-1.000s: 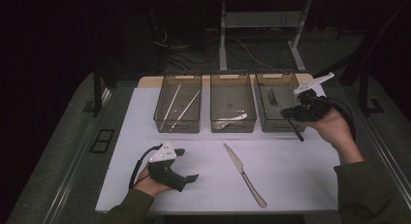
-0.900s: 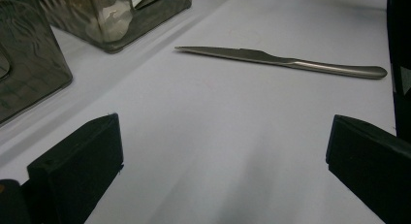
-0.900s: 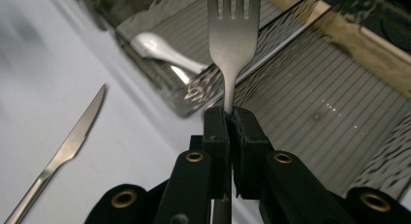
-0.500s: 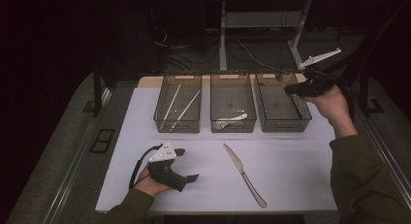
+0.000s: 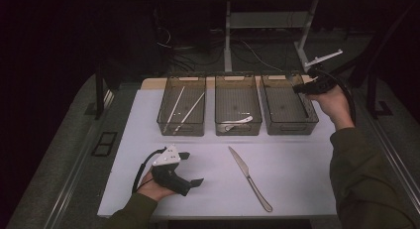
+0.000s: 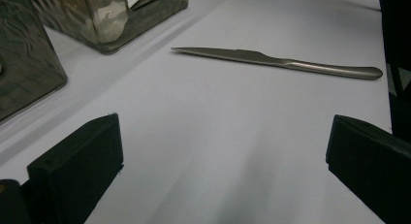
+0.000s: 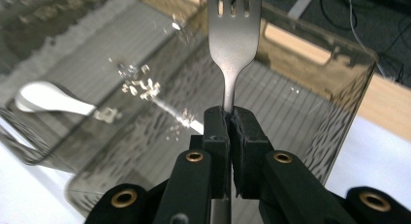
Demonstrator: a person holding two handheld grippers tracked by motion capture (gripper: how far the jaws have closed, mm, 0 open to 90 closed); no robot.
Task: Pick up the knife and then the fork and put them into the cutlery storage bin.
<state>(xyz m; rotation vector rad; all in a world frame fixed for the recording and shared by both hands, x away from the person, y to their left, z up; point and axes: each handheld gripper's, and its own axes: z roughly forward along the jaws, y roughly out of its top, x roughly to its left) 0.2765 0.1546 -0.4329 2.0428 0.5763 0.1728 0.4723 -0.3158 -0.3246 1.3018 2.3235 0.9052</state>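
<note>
The right gripper (image 7: 229, 118) was clamped on the handle of a fork (image 7: 233, 35) and had moved from the front of the right bin (image 5: 289, 125) to above its far right corner. The left gripper (image 5: 190, 168) had stayed on the table (image 5: 297, 159), jaws wide apart, near the knife (image 5: 250, 177).

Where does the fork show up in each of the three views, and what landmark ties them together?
High view: the fork is too small to make out at the right gripper, over the right-hand bin.
Left gripper view: no fork; the knife lies on the white mat.
Right gripper view: top centre, fork clamped upright over that bin.
Shared landmark: the white spoon in the middle bin.
</note>
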